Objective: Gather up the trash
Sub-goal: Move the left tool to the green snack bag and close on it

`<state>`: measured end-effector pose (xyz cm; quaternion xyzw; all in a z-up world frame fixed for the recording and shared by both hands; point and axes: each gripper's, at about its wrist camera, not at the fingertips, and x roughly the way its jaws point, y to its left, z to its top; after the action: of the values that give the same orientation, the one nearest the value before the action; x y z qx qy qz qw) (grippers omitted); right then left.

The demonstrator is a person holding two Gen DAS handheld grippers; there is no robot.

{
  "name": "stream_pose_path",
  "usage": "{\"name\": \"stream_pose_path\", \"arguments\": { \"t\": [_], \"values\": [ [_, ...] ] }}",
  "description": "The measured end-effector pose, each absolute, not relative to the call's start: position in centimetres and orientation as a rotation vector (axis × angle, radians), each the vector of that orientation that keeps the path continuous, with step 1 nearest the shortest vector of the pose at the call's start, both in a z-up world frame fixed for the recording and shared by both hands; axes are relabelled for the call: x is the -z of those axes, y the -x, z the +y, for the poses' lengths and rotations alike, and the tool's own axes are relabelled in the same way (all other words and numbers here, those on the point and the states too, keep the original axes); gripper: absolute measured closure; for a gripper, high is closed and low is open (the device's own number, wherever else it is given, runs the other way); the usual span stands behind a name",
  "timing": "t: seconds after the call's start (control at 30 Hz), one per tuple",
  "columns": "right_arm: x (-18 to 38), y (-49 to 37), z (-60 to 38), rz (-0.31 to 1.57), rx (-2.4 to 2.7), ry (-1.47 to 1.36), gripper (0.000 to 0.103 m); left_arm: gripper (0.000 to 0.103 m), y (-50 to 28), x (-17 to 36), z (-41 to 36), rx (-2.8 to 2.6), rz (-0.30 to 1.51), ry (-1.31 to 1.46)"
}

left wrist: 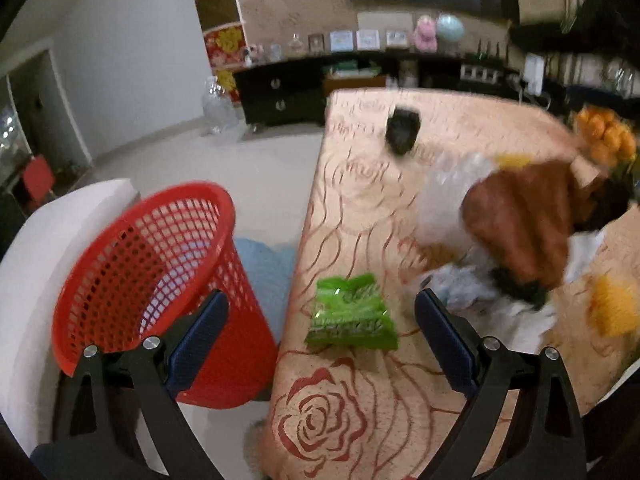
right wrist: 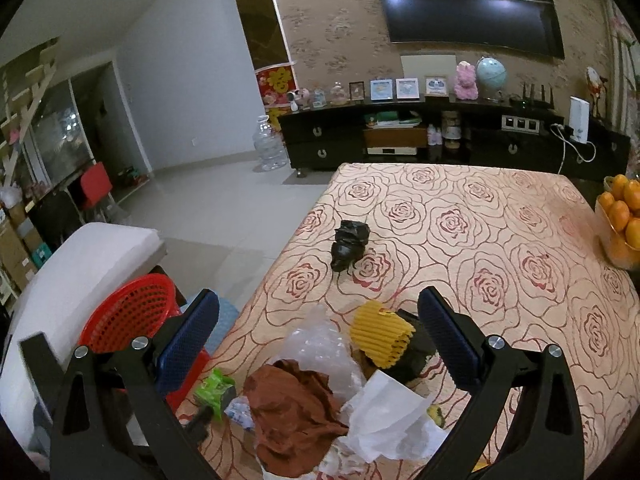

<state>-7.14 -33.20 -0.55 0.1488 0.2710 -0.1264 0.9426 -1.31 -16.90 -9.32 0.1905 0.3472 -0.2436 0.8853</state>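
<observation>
My left gripper (left wrist: 322, 328) fingers stood wide, empty; the green wrapper (left wrist: 350, 314) lay flat between them on the tabletop (left wrist: 360, 200). It looked light, crinkly, slippery; I'd pinch its raised edge.

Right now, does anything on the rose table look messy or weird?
Yes. A heap of crumpled brown paper, white paper and clear plastic wrap litters the near corner, while the red mesh basket beside the table looks empty.
</observation>
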Motion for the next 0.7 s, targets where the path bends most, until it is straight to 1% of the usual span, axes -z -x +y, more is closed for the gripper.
{"name": "stream_pose_path", "arguments": {
  "t": [0.2, 0.27, 0.3, 0.33, 0.37, 0.43, 0.53, 0.63, 0.7],
  "values": [
    [0.6, 7.9, -34.0, 0.552, 0.262, -0.324, 0.006, 0.013, -0.8, 11.0, -16.6, 0.525, 0.793, -0.338],
    [0.7, 8.0, -34.1, 0.555, 0.254, -0.327, 0.006, 0.017, -0.9, 11.2, -16.3, 0.547, 0.805, -0.315],
    [0.7, 8.1, -34.0, 0.559, 0.246, -0.325, 0.006, 0.022, -0.9, 11.2, -16.2, 0.556, 0.811, -0.307],
    [0.8, 8.1, -33.9, 0.564, 0.239, -0.323, 0.006, 0.029, -1.1, 11.3, -16.2, 0.564, 0.819, -0.3],
    [0.9, 8.0, -33.8, 0.571, 0.227, -0.321, 0.006, 0.033, -1.3, 11.6, -16.2, 0.573, 0.833, -0.291],
    [1.2, 7.9, -33.4, 0.591, 0.202, -0.309, 0.006, 0.049, -1.6, 11.8, -16.2, 0.585, 0.857, -0.273],
    [1.7, 7.7, -32.4, 0.622, 0.165, -0.278, 0.006, 0.053, -1.7, 11.7, -16.0, 0.599, 0.868, -0.241],
    [2.0, 7.5, -31.4, 0.65, 0.124, -0.243, 0.006, 0.055, -1.2, 11.2, -16.0, 0.617, 0.848, -0.241],
    [2.3, 7.4, -30.8, 0.672, 0.097, -0.22, 0.009, 0.055, -0.9, 11.1, -16.1, 0.622, 0.837, -0.255]
  ]
}}
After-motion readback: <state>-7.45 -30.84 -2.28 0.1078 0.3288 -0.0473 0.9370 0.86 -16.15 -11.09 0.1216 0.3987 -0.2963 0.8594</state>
